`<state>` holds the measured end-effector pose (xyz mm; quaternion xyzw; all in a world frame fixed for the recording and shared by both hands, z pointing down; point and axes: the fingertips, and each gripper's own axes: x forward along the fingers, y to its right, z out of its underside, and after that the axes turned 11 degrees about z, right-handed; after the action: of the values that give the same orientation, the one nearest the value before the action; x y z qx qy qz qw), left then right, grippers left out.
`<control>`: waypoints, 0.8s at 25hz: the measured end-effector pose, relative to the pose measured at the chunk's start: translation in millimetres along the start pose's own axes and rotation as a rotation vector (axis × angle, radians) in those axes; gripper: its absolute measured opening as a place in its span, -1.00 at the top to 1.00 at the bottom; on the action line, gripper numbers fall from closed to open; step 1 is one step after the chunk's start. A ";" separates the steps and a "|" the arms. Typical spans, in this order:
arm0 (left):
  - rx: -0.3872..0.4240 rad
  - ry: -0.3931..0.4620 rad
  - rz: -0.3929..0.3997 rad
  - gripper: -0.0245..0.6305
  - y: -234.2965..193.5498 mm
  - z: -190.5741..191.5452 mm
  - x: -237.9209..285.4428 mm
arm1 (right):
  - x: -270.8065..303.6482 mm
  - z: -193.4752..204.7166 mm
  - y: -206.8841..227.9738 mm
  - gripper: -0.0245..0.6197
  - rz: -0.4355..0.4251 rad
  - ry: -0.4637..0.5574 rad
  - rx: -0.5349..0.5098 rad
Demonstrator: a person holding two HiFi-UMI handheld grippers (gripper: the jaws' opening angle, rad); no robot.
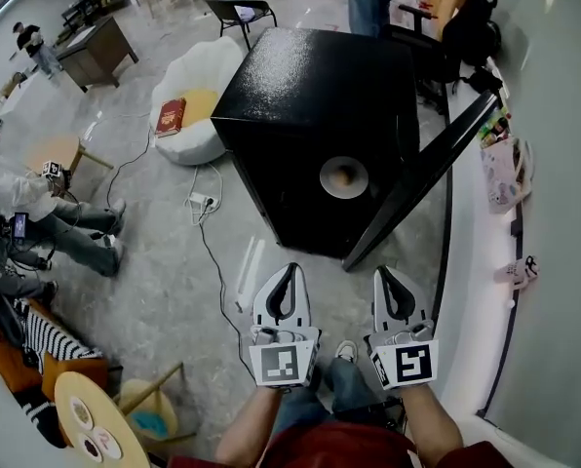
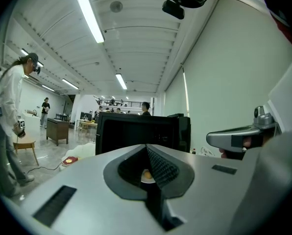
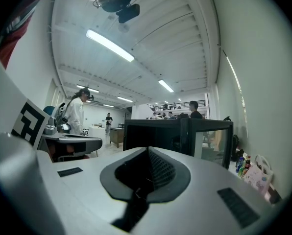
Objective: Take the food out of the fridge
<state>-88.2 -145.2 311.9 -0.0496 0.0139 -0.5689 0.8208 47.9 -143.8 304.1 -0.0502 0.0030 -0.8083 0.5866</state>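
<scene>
A black fridge [image 1: 315, 96] stands on the floor ahead, its door [image 1: 422, 178] swung open to the right. Inside, a round plate with a piece of orange-brown food [image 1: 344, 176] rests on a shelf. My left gripper [image 1: 289, 269] and right gripper [image 1: 386, 273] are held side by side in front of the fridge, well short of it, both shut with nothing between their jaws. In the left gripper view the plate [image 2: 146, 176] shows through the gap beneath the closed left gripper [image 2: 147, 147]. The right gripper view shows the shut right gripper [image 3: 147, 150] facing the fridge [image 3: 156, 133] and its glass door [image 3: 212, 141].
A white beanbag with a red book [image 1: 172, 117] lies left of the fridge. A power strip and cable [image 1: 201, 203] trail across the floor. A seated person [image 1: 37, 213] is at the left, a round table [image 1: 91, 422] at lower left. A white wall ledge [image 1: 476, 261] runs along the right.
</scene>
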 end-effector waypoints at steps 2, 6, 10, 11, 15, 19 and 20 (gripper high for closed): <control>0.019 -0.030 0.004 0.88 -3.1 10.6 5.4 | 5.4 8.8 1.7 0.85 0.003 -0.005 -0.001; -0.004 -0.004 0.015 0.88 -6.7 26.6 19.5 | 17.6 29.4 3.4 0.85 0.007 -0.009 -0.013; -0.001 -0.017 0.018 0.88 -13.0 47.4 26.8 | 25.4 52.9 3.1 0.85 0.014 -0.017 -0.024; -0.004 -0.015 0.017 0.88 -14.4 52.2 28.1 | 26.9 58.2 2.5 0.85 0.013 -0.019 -0.025; -0.023 0.003 0.013 0.88 -19.7 69.0 34.0 | 32.8 70.8 -0.1 0.85 -0.001 -0.019 -0.029; -0.017 0.004 0.018 0.88 -22.7 84.5 37.8 | 39.4 81.6 -1.6 0.85 -0.001 -0.002 -0.051; -0.020 0.002 0.019 0.88 -22.9 89.5 38.7 | 41.0 85.3 -1.0 0.85 0.003 0.002 -0.054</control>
<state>-88.8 -183.5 404.4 -0.0571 0.0207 -0.5612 0.8255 41.6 -177.7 392.2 -0.0652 0.0255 -0.8072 0.5861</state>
